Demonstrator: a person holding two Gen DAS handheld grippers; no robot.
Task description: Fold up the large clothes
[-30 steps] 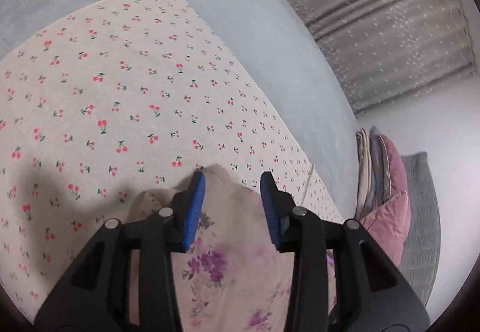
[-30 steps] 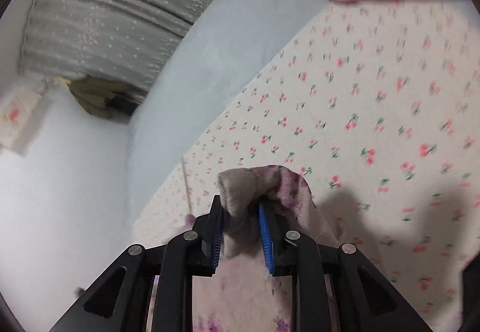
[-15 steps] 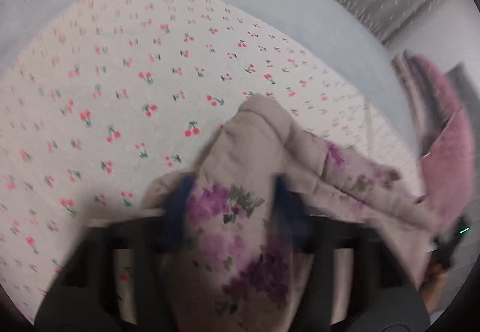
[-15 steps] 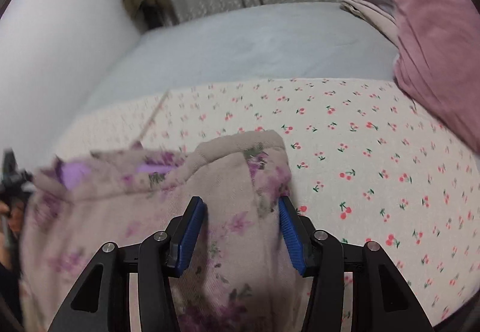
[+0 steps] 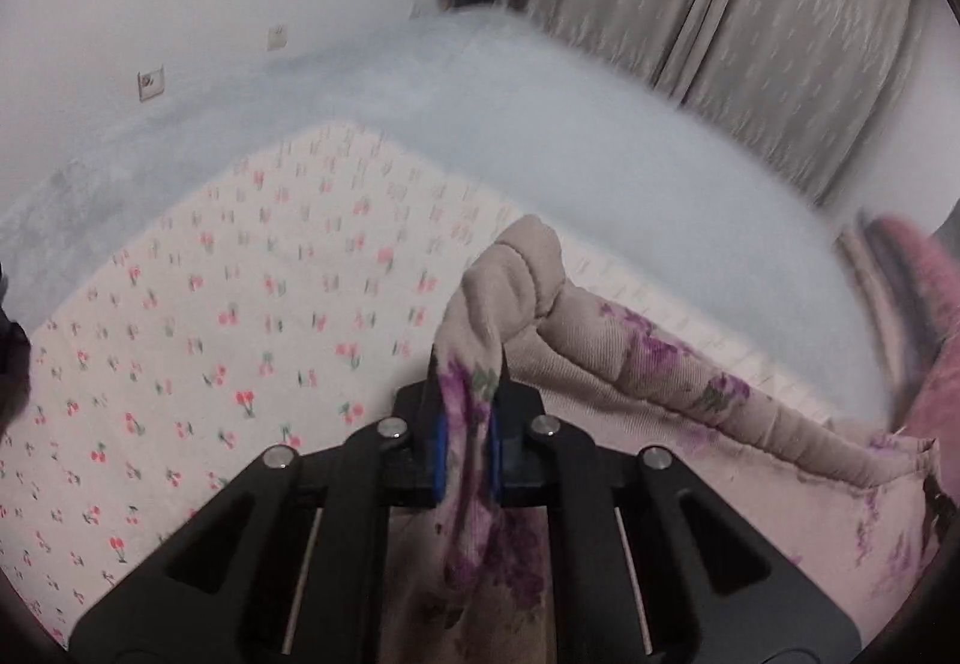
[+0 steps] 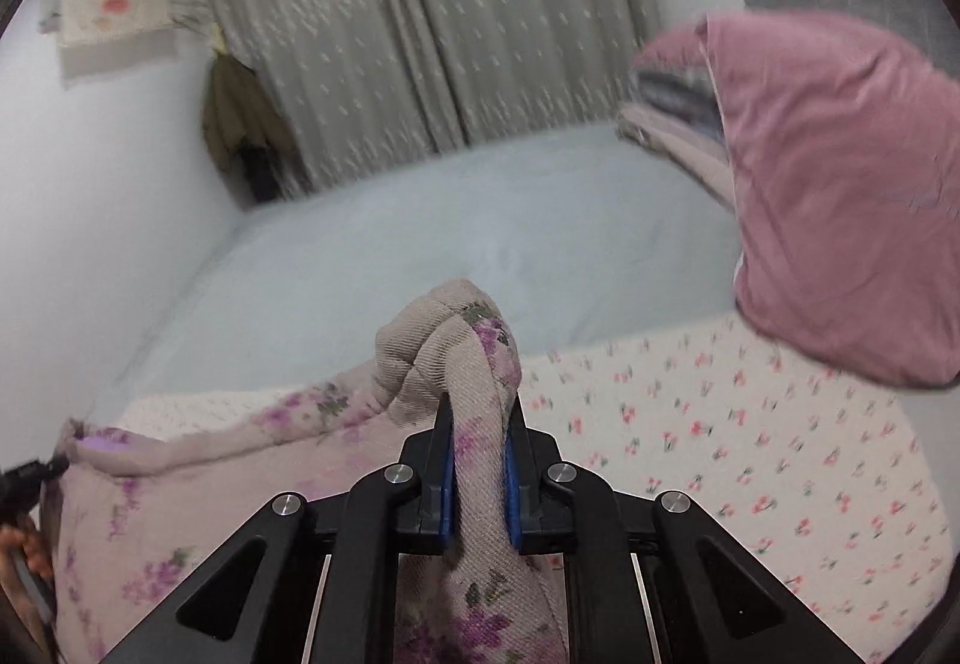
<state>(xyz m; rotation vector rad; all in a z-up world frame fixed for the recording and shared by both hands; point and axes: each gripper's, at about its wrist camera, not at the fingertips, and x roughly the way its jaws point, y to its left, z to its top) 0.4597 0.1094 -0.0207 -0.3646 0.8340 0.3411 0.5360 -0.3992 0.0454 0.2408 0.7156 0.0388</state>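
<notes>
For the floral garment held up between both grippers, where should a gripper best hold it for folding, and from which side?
At the rolled top hem of the floral garment, one end each. The left gripper and right gripper already pinch there from below; the hem spans between them, cloth hanging beneath.

The left gripper [image 5: 467,418], gaping a second ago, now pinches a bunched corner of the floral garment [image 5: 654,364]. The right gripper [image 6: 478,460], briefly parted, clamps again, and the fabric hangs lifted off the cherry-print sheet [image 5: 240,340].
</notes>
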